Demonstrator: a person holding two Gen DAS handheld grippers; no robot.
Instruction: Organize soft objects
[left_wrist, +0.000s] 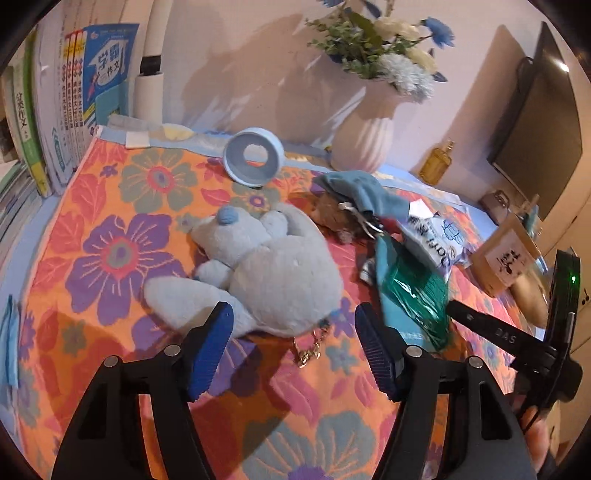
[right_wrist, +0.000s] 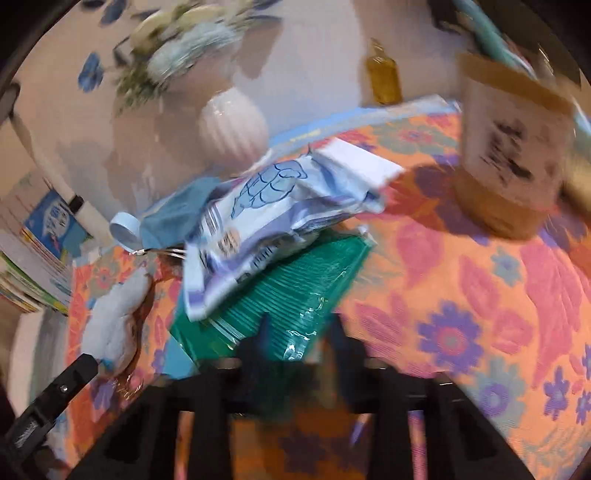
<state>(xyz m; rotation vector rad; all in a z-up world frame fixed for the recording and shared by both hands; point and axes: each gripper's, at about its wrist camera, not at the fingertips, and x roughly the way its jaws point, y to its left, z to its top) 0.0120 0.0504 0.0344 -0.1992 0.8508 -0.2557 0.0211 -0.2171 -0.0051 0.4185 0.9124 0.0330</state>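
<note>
Floral orange cloth (left_wrist: 110, 258) covers the surface beneath a pink wall (left_wrist: 240, 74).

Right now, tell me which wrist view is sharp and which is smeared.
Left wrist view: sharp, the grey plush crisp, with fisheye bending at the edges. Right wrist view: motion-blurred throughout, the green pack and the jaws smeared.

Pale pink wall (left_wrist: 236, 74) across the top, shadows on it | dark flat screen (left_wrist: 535, 140) at upper right, small bright glare | books (left_wrist: 55, 110) standing at upper left | flowery orange cloth (left_wrist: 110, 258) filling the bottom | white vase (left_wrist: 364, 136) with blue flowers, top middle
</note>
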